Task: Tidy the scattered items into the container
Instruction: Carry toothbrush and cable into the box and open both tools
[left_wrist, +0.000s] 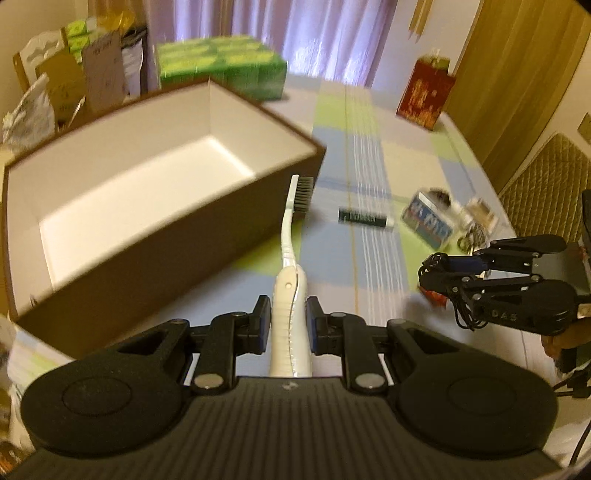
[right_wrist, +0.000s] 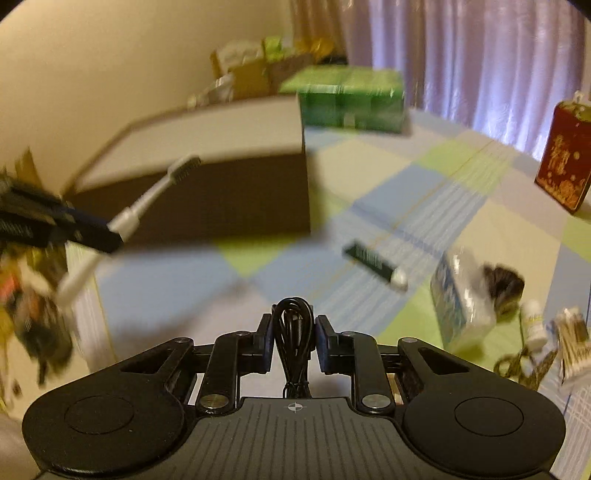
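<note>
My left gripper (left_wrist: 289, 325) is shut on a pale toothbrush (left_wrist: 290, 236) by its handle. The grey bristle head points at the brown side of the box (left_wrist: 207, 218), whose white inside shows nothing. In the right wrist view the same toothbrush (right_wrist: 147, 199) hangs in the air in front of the box (right_wrist: 221, 199), held by the left gripper (right_wrist: 110, 236). My right gripper (right_wrist: 294, 343) is shut on a coiled black cable (right_wrist: 293, 332); in the left wrist view this right gripper (left_wrist: 428, 273) hovers at the right above the cloth. A dark green tube (left_wrist: 364, 216) lies on the checked cloth.
A blue packet (right_wrist: 458, 306), a dark hair tie (right_wrist: 504, 286), a small white bottle (right_wrist: 532, 321), cotton swabs (right_wrist: 574, 341) and scissors (right_wrist: 524, 365) lie at the right. A green carton (left_wrist: 221, 70) and a red bag (left_wrist: 424, 92) stand at the back. Bags crowd the far left.
</note>
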